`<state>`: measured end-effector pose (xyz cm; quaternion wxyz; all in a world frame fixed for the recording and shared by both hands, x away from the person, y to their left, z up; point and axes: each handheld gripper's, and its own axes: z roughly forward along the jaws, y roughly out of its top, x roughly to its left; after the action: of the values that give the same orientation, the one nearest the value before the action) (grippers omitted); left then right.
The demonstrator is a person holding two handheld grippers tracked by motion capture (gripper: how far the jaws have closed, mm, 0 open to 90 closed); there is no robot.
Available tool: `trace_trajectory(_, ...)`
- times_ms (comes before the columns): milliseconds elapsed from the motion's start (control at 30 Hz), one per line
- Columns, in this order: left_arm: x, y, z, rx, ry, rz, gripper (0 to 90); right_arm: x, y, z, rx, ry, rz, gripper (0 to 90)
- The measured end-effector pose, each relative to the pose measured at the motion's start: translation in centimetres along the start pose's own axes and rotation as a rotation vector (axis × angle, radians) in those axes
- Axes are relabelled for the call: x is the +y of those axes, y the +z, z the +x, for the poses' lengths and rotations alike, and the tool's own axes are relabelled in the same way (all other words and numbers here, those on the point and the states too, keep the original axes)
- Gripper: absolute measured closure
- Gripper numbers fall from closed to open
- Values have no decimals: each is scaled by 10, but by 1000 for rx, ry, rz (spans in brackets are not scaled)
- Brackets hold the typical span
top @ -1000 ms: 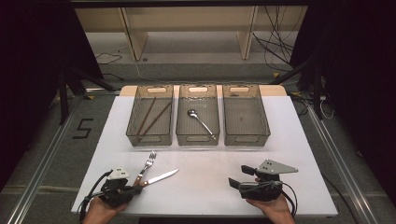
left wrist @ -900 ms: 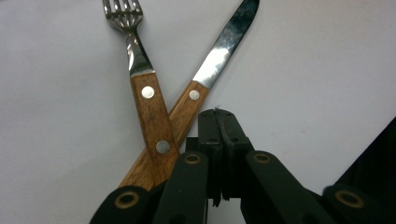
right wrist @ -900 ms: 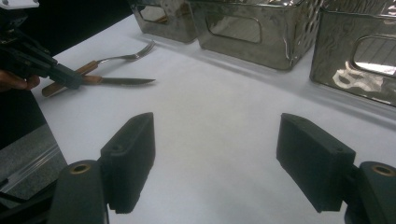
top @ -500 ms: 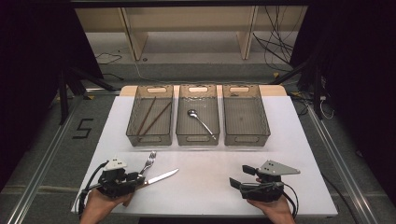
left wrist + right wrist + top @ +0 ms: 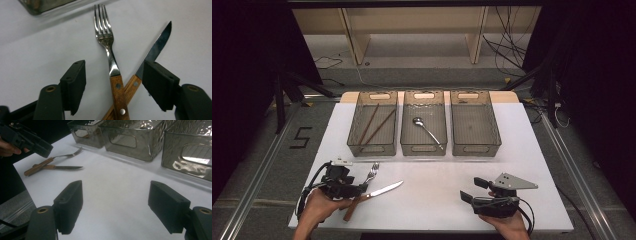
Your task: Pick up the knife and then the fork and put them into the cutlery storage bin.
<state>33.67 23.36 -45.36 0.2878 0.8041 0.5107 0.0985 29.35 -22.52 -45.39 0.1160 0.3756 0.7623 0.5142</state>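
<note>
On the white desk (image 5: pixel 437 175), three bins (image 5: pixel 423 129) at upper centre hold chopsticks and a spoon. Fork (image 5: pixel 372 173) and knife (image 5: pixel 382 190) lie crossed at lower left, unsorted. Left tongs (image 5: pixel 113 82), just opening, straddle them untouching; right tongs (image 5: pixel 115 202) wide, empty.

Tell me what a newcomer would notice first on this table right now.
Probably the wood-handled fork lying crossed over the serrated knife near the table's front left, with the left gripper open over their handles. Behind stand three clear bins; the left holds chopsticks, the middle a spoon.
</note>
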Motion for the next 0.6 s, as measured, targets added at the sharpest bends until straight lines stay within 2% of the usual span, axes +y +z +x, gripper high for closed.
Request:
trace_trajectory(33,-2,1,0,7,-14,0,346,0,0,0,1,1,-2,287)
trace_trajectory(267,-4,8,1,11,-27,44,335,-1,0,1,2,-2,0,287)
trace_trajectory(600,-7,13,1,-1,-34,85,448,-2,-1,2,3,1,2,287)
